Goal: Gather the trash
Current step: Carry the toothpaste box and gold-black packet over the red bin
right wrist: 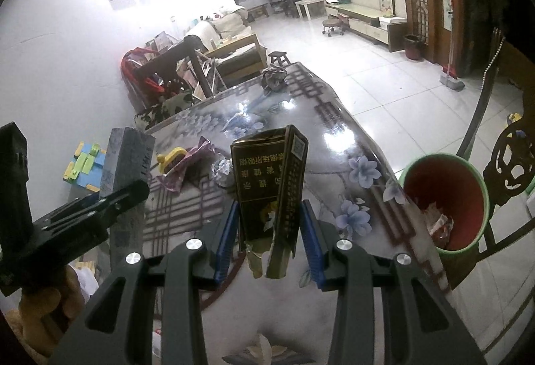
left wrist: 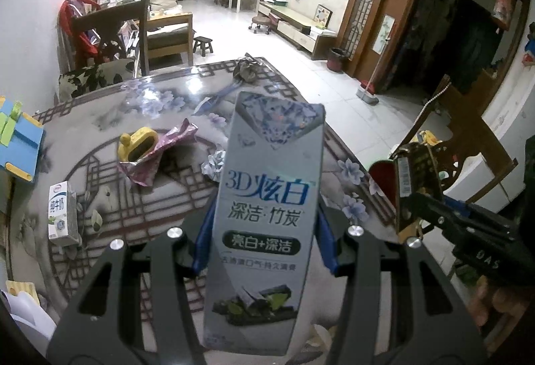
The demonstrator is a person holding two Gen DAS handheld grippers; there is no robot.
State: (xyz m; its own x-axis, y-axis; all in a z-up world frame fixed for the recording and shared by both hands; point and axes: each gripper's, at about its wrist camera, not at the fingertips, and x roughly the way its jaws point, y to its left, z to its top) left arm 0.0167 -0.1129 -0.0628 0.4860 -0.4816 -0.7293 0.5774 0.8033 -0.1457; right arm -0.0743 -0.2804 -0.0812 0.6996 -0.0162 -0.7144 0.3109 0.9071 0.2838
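My left gripper (left wrist: 264, 231) is shut on a tall grey toothpaste box (left wrist: 267, 198), held upright above the table (left wrist: 167, 208). The right wrist view shows this box (right wrist: 128, 171) and the left gripper (right wrist: 133, 193) at the left edge. My right gripper (right wrist: 269, 231) is shut on a torn dark cigarette pack (right wrist: 267, 191), also lifted off the table. In the left wrist view that pack (left wrist: 414, 181) and the right gripper (left wrist: 421, 203) appear at the right. A red bin with a green rim (right wrist: 444, 198) stands beside the table's right edge, with some scraps inside.
On the table lie a purple wrapper (left wrist: 160, 151), a yellow object (left wrist: 137, 144), a small milk carton (left wrist: 62, 214), a crumpled paper ball (left wrist: 214, 164), a blue wrapper (left wrist: 214, 99) and a dark crumpled wrapper (left wrist: 247, 69). Wooden chairs (left wrist: 110, 30) stand around it.
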